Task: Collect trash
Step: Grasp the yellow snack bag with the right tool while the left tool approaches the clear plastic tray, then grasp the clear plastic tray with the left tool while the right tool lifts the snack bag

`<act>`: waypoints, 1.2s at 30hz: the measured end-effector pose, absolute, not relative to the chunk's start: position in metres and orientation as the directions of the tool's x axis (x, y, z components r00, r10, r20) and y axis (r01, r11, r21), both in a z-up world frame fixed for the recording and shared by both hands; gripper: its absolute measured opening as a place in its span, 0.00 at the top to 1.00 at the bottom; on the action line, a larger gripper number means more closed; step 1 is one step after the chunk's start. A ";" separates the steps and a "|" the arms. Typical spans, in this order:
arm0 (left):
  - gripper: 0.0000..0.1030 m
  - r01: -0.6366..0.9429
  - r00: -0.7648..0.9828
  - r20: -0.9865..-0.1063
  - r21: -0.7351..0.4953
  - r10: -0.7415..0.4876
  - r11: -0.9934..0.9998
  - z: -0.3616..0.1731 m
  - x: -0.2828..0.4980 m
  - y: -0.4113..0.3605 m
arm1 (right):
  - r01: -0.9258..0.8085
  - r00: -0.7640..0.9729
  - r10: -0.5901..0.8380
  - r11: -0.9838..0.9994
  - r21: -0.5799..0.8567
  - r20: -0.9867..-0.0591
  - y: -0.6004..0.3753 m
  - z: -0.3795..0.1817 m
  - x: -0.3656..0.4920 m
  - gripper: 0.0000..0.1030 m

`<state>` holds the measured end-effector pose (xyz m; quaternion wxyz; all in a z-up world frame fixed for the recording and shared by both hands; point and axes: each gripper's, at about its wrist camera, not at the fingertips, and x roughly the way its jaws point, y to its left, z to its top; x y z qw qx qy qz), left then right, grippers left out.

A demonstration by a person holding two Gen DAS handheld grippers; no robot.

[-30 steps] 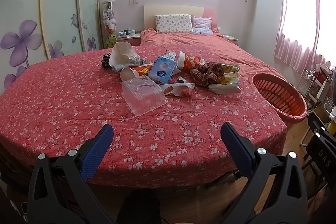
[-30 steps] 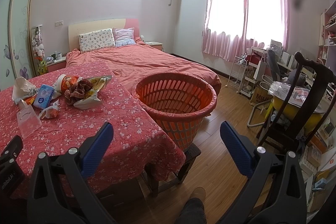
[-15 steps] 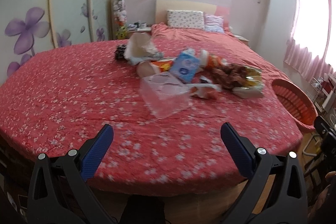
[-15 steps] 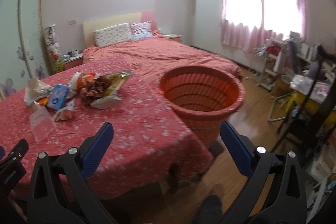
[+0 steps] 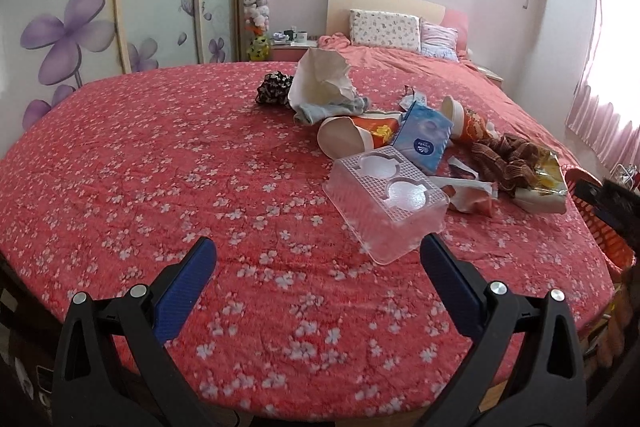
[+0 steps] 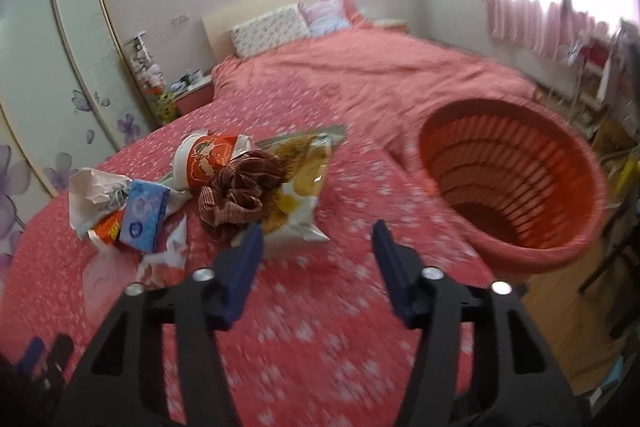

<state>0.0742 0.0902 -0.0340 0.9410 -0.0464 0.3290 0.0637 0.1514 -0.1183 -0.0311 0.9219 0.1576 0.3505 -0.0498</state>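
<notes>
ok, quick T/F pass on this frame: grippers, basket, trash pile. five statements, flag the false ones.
1. The left gripper holds the clear plastic tray. False: it is open and holds nothing; the tray lies just ahead.
2. The orange basket looks empty. True.
3. The right gripper grips the snack bag. False: nothing between its fingers, which have just been closing.
4. The blue tissue pack lies among the trash. True.
5. The paper cup stands upright. False: it lies on its side.

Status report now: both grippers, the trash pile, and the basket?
Left gripper open, empty, facing clear plastic tray. Right gripper jaws just been closing, nothing between them. Trash pile on the bed; orange basket empty. Path clear.
</notes>
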 end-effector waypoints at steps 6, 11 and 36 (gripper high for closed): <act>0.03 -0.132 0.764 -0.641 -0.050 0.069 0.990 -0.037 0.085 0.091 | 0.209 0.694 0.063 0.936 0.285 -0.717 -0.124 -0.049 0.183 0.65; 0.03 -0.118 0.758 -0.650 -0.055 0.054 0.991 -0.037 0.094 0.087 | 0.156 0.700 0.121 0.936 0.316 -0.704 -0.125 -0.055 0.188 0.84; 0.03 -0.145 0.671 -0.733 0.011 0.106 0.989 -0.051 0.142 0.049 | 0.174 0.807 0.014 0.950 0.260 -0.590 -0.156 -0.015 0.118 0.96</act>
